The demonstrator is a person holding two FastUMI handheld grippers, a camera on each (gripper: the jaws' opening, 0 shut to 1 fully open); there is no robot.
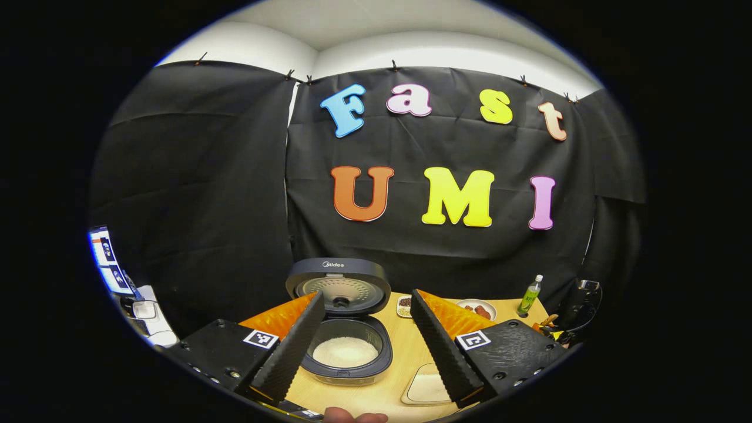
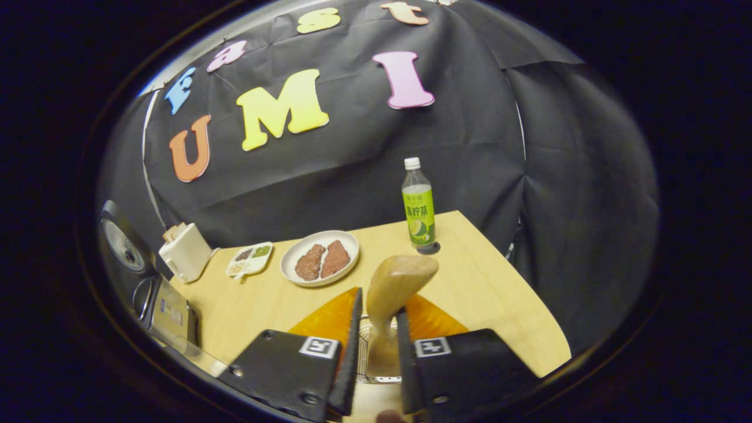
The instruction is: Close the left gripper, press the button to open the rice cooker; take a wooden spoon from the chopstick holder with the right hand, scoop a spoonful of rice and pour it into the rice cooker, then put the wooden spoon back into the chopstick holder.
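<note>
In the left gripper view, the left gripper (image 1: 364, 341) hung with its jaws spread wide and nothing between them, above the near edge of the table (image 1: 405, 358). Straight ahead of it stood the rice cooker (image 1: 346, 346), lid raised, with white rice lying in the inner pot. A shallow container of rice (image 1: 427, 388) sat just beside the cooker, at the near edge. Toward the far edge were a small divided dish (image 1: 403, 305), a plate (image 1: 477, 308) and a green bottle (image 1: 530, 295).

In the right gripper view, the right gripper (image 2: 377, 352) was clamped on the wooden spoon (image 2: 392, 294), both fingers pressing its handle, the bowl pointing up and away. A wire rim below the jaws was probably the chopstick holder (image 2: 367, 358), though too little of it showed to be sure. To finish well, the spoon probably had to be kept upright over that rim and lowered straight in before the fingers let go, or it could tip onto the table.

The tabletop (image 2: 499, 294) was pale wood; the plate (image 2: 320, 257) held two brown pieces, the green bottle (image 2: 419, 205) stood by the far edge, and a white appliance (image 2: 185, 251) sat at the far left corner. Black cloth walled the booth.
</note>
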